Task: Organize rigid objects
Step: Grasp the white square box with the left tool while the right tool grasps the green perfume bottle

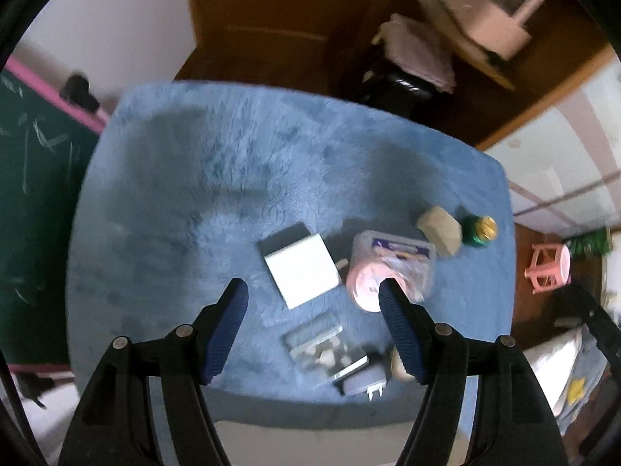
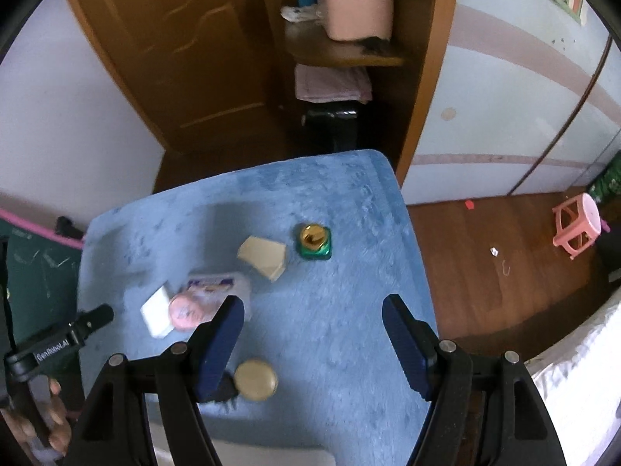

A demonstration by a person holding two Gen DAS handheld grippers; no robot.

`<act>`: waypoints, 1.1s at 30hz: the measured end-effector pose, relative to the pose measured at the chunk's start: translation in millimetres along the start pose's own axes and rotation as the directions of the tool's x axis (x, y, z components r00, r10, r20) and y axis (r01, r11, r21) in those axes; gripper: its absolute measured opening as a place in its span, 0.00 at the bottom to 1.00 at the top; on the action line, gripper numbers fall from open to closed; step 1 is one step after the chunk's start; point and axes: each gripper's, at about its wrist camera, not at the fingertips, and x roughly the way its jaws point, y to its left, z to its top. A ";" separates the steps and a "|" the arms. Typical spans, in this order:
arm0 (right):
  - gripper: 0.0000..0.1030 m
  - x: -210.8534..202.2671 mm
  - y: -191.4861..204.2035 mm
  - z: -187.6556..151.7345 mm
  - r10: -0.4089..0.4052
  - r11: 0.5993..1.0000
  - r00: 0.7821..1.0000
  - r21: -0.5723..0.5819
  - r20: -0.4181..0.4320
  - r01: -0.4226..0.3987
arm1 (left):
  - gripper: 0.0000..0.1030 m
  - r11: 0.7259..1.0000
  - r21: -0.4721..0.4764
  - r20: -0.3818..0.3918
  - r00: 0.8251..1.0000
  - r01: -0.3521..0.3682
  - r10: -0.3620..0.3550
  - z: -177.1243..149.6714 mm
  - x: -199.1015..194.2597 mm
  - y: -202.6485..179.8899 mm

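Observation:
Both grippers hover open and empty above a table under a blue fuzzy cloth (image 1: 186, 202). My left gripper (image 1: 312, 295) is over a white square box (image 1: 300, 272), a pink round case (image 1: 365, 285) leaning on a clear plastic box (image 1: 403, 250), and a clear tray (image 1: 318, 339) near the front edge. A beige faceted block (image 1: 440, 227) and a green bottle with a gold cap (image 1: 481, 229) lie further right. My right gripper (image 2: 314, 310) is above bare cloth, with the block (image 2: 264, 256) and bottle (image 2: 314, 240) ahead and a round tan lid (image 2: 256, 380) near its left finger.
A plug adapter (image 1: 365, 384) lies at the table's front edge. A brown door (image 2: 174, 58) and a shelf with a pink basket (image 2: 357, 11) stand behind the table. A pink stool (image 2: 578, 229) is on the wood floor to the right. A green chalkboard (image 1: 35, 194) is at left.

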 end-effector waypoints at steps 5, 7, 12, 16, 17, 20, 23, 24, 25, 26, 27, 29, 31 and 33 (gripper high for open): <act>0.72 45.9 -14.0 23.7 0.000 0.996 0.997 0.086 -0.074 0.006 | 0.71 0.989 -0.150 -0.068 0.998 0.001 -0.011 9.9 42.5 10.1; 0.72 63.4 -17.8 29.3 0.017 0.992 0.995 0.124 -0.097 -0.005 | 0.71 0.984 -0.181 -0.072 0.997 -0.007 -0.006 13.1 53.3 12.9; 0.72 103.5 -16.6 38.8 0.031 0.987 0.992 0.159 -0.124 -0.011 | 0.71 0.975 -0.216 -0.081 0.996 -0.052 0.036 15.7 72.5 16.7; 0.72 131.4 -8.4 44.4 0.006 0.989 0.988 0.145 -0.153 0.016 | 0.71 0.969 -0.238 -0.090 0.995 -0.058 0.038 15.6 83.0 18.7; 0.72 137.7 -8.5 45.7 -0.004 0.989 0.988 0.146 -0.157 0.028 | 0.71 0.969 -0.238 -0.091 0.995 -0.058 0.037 15.1 84.9 18.9; 0.66 152.1 -9.1 46.7 -0.014 0.988 0.985 0.151 -0.173 0.040 | 0.71 0.969 -0.236 -0.103 0.994 -0.067 0.044 13.4 90.8 19.1; 0.58 166.1 -9.1 46.1 -0.012 0.988 0.980 0.148 -0.200 0.042 | 0.71 0.965 -0.254 -0.108 0.993 -0.068 0.041 11.9 95.8 21.8; 0.56 170.0 -8.6 45.8 -0.013 0.989 0.978 0.142 -0.207 0.043 | 0.71 0.964 -0.258 -0.109 0.993 -0.068 0.041 13.0 97.2 22.1; 0.55 172.9 -8.4 45.6 -0.007 0.989 0.978 0.140 -0.210 0.038 | 0.71 0.963 -0.259 -0.112 0.993 -0.075 0.048 13.5 98.6 21.4; 0.54 175.4 -8.2 45.7 -0.004 0.990 0.977 0.138 -0.214 0.034 | 0.71 0.963 -0.258 -0.115 0.992 -0.083 0.055 13.6 99.7 21.1; 0.52 178.4 -7.6 46.0 0.000 0.990 0.976 0.137 -0.220 0.031 | 0.71 0.962 -0.256 -0.117 0.991 -0.093 0.065 13.5 100.7 20.0; 0.47 183.7 -6.5 46.7 0.015 0.990 0.972 0.141 -0.235 0.018 | 0.71 0.960 -0.257 -0.122 0.989 -0.108 0.079 17.8 107.5 16.1; 0.46 188.8 -5.4 46.7 0.014 0.990 0.969 0.139 -0.248 0.022 | 0.71 0.958 -0.260 -0.123 0.988 -0.124 0.094 18.6 111.1 12.5; 0.41 190.9 -3.4 48.7 0.001 0.992 0.970 0.126 -0.244 0.031 | 0.71 0.956 -0.255 -0.122 0.986 -0.142 0.114 18.4 112.9 9.3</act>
